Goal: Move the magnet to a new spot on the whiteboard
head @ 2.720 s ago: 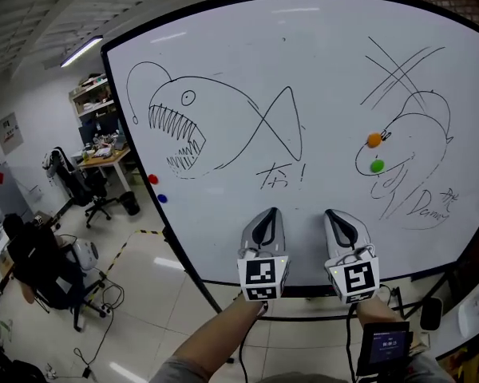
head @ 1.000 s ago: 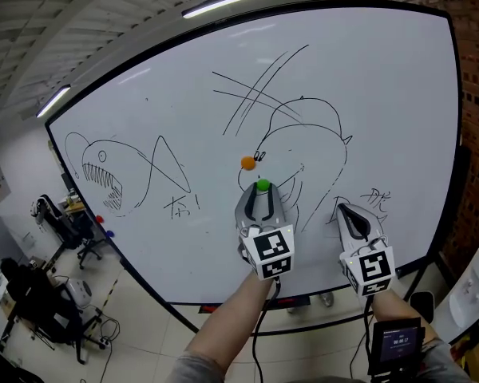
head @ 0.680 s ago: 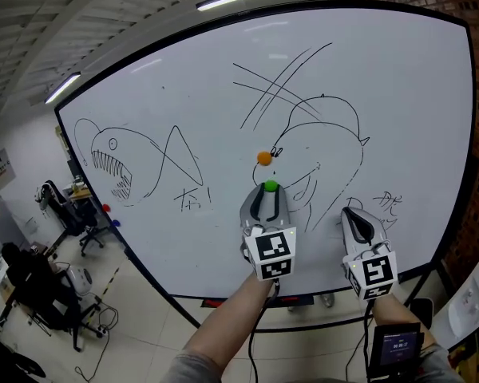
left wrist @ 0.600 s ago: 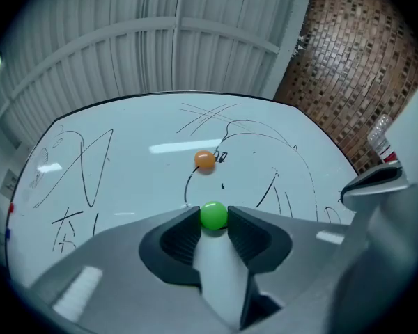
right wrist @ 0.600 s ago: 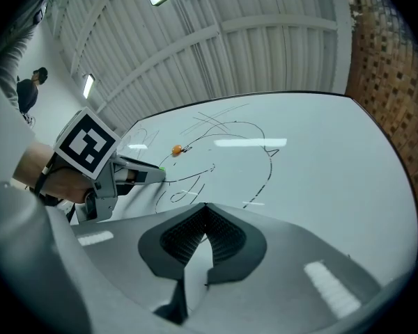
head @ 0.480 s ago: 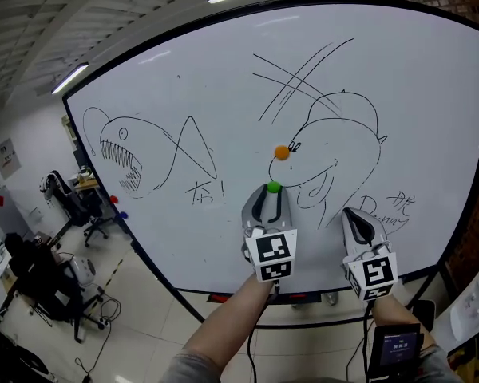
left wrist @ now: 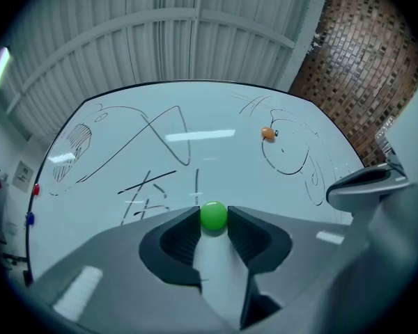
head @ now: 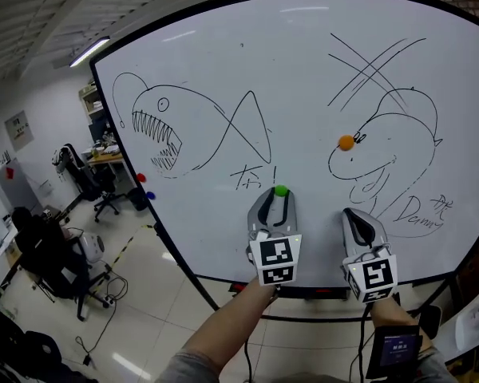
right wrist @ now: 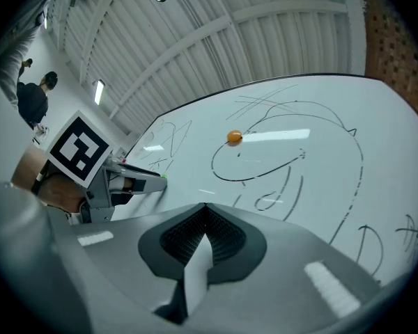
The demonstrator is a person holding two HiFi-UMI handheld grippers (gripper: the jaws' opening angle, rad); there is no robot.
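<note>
Low on the whiteboard (head: 223, 62), left gripper (left wrist: 214, 213) jaws tight on the green magnet (head: 281, 190), right gripper (right wrist: 204, 207) jaws together, empty.

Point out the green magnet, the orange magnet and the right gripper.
green magnet (left wrist: 213, 215): left gripper view, its rounded front.
orange magnet (head: 346, 142): head view, its centre.
right gripper (right wrist: 204, 207): right gripper view, where its closed fingertips meet.

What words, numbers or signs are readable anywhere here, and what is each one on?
"Denny" (perhaps "Danny"), handwritten: whiteboard, below the right drawing.
Handwritten characters ending in "!": same board, below the fish drawing; not surely readable.
Small screen, bottom right: too small to read.
Wall poster, far left: too small to read.
</note>
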